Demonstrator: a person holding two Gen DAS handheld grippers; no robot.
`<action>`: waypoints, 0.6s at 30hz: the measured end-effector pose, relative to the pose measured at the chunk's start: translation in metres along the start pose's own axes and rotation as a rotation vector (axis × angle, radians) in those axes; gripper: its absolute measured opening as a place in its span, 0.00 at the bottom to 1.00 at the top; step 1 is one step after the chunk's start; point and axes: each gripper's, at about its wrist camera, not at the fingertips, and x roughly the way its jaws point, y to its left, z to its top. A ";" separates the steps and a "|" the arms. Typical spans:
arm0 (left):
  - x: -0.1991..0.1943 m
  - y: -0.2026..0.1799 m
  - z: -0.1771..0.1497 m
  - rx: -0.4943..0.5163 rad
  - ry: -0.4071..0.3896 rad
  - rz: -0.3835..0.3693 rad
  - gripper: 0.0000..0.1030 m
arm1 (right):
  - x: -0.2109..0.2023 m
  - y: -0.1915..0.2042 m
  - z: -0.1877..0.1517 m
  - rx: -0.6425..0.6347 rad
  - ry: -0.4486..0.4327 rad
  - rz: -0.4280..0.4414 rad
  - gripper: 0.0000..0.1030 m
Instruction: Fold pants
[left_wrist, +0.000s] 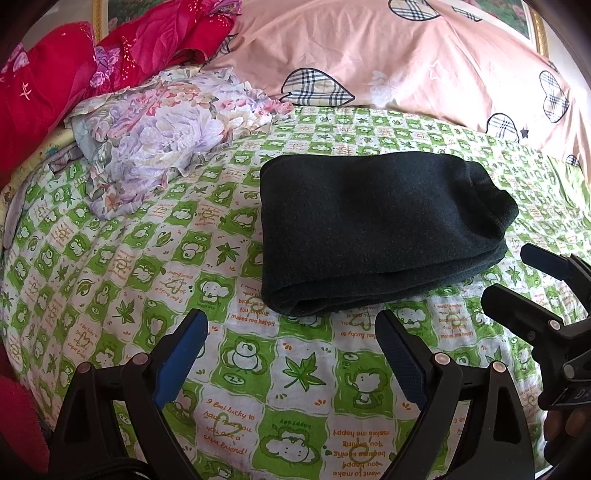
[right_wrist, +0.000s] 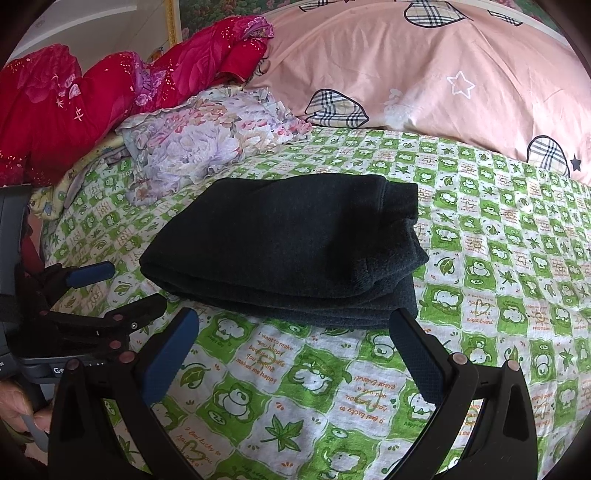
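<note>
The dark green-black pants (left_wrist: 373, 225) lie folded into a thick rectangular bundle on the green-and-white patterned bedsheet (left_wrist: 155, 258). They also show in the right wrist view (right_wrist: 288, 247). My left gripper (left_wrist: 291, 325) is open and empty, a short way in front of the bundle's near edge. My right gripper (right_wrist: 293, 321) is open and empty, its fingertips close to the bundle's near edge. The right gripper shows at the right of the left wrist view (left_wrist: 517, 273), and the left gripper at the left of the right wrist view (right_wrist: 125, 286).
A crumpled floral cloth (left_wrist: 155, 140) lies behind-left of the pants. Red quilts (left_wrist: 55, 85) pile at the far left. A pink duvet with plaid hearts (left_wrist: 424, 66) runs along the back. Patterned sheet (right_wrist: 517, 258) spreads right of the bundle.
</note>
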 end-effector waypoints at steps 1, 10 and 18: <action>-0.001 0.000 0.000 0.001 0.000 0.000 0.90 | 0.000 0.000 0.000 0.000 0.000 -0.001 1.00; -0.002 0.000 0.002 0.009 -0.001 -0.005 0.90 | 0.000 0.001 0.001 -0.001 0.000 -0.001 1.00; -0.003 0.000 0.003 0.010 0.000 -0.002 0.90 | -0.002 0.003 0.003 -0.004 0.000 -0.001 1.00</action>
